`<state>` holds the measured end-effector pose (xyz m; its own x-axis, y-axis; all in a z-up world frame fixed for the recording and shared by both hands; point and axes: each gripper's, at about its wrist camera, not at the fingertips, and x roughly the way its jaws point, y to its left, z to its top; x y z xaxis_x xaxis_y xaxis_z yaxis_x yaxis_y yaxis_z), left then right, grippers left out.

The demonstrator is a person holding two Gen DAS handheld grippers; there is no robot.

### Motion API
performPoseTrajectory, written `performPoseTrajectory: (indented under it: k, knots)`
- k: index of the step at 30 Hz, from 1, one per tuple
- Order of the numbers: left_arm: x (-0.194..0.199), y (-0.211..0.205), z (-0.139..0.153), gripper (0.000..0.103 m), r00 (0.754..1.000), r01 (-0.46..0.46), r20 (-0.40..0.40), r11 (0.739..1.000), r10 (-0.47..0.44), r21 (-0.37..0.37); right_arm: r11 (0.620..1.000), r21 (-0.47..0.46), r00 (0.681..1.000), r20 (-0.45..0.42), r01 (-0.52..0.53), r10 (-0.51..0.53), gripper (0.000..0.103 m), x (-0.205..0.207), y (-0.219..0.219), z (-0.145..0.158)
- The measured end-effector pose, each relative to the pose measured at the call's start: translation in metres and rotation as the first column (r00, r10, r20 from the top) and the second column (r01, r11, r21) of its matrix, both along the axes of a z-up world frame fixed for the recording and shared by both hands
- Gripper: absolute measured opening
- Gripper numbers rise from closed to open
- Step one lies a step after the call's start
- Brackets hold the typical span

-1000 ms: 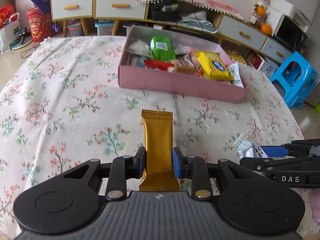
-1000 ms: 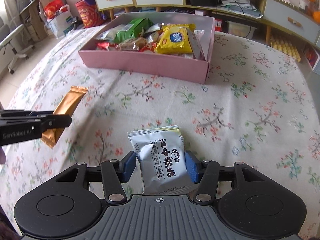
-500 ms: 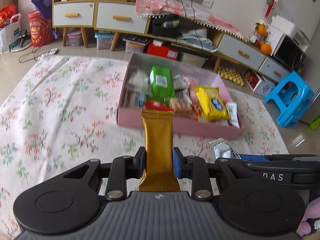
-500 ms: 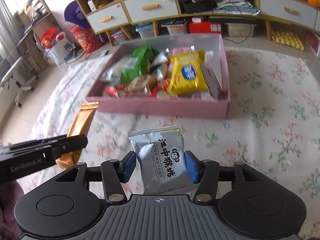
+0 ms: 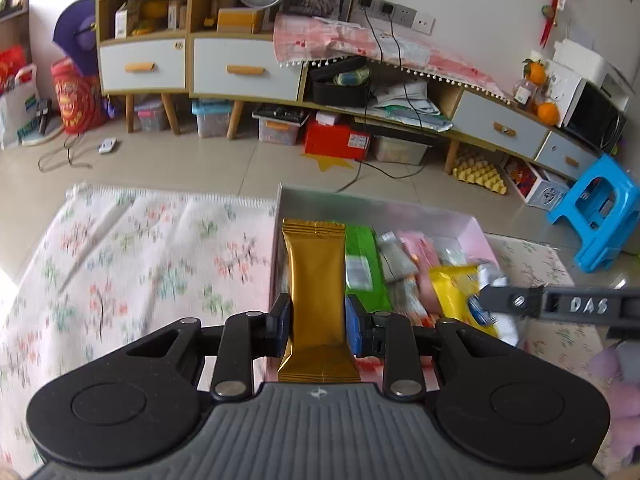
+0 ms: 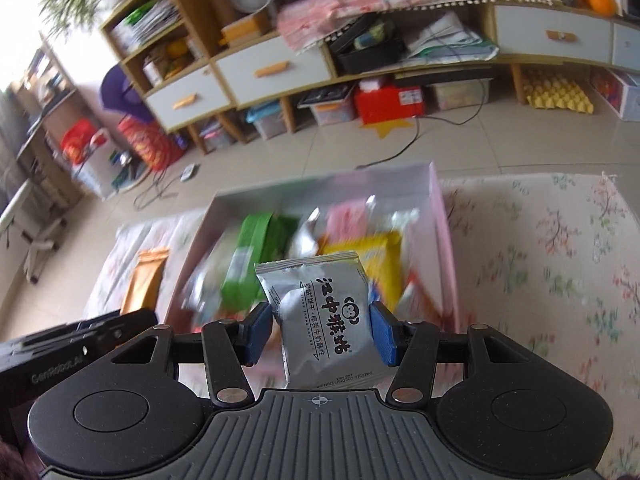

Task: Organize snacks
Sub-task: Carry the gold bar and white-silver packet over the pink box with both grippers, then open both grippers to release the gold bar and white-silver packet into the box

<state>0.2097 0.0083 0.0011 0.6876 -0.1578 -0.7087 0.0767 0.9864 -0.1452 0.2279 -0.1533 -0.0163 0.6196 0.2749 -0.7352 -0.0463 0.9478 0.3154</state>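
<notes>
My left gripper (image 5: 318, 322) is shut on a gold snack bar (image 5: 316, 280) and holds it in the air over the left end of the pink box (image 5: 476, 232). My right gripper (image 6: 322, 330) is shut on a silver snack packet (image 6: 324, 316) with black Chinese print, held above the pink box (image 6: 442, 232). The box holds several snacks, among them a green pack (image 5: 362, 268) and a yellow pack (image 5: 454, 292). The gold bar also shows in the right wrist view (image 6: 146, 280), and the right gripper's finger shows in the left wrist view (image 5: 560, 304).
The box sits on a table with a floral cloth (image 5: 152, 264). Behind is tiled floor, a low cabinet with drawers (image 5: 240, 68), storage bins, a red box (image 5: 336, 140) and a blue stool (image 5: 604, 208) at the right.
Both grippers have lifted and moved forward with their snacks, from low over the cloth to above the pink box. The view now looks down into the box from close by.
</notes>
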Motion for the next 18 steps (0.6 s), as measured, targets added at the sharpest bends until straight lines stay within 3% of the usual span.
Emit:
performPoseTrajectory:
  k: [18]
  knots:
    - [0.059, -0.013, -0.024, 0.026, 1.0, 0.031, -0.001, 0.998, -0.031, 0.061, 0.995, 0.004, 0.995, 0.024, 0.101, -0.101, 0.052, 0.065, -0.028, -0.02]
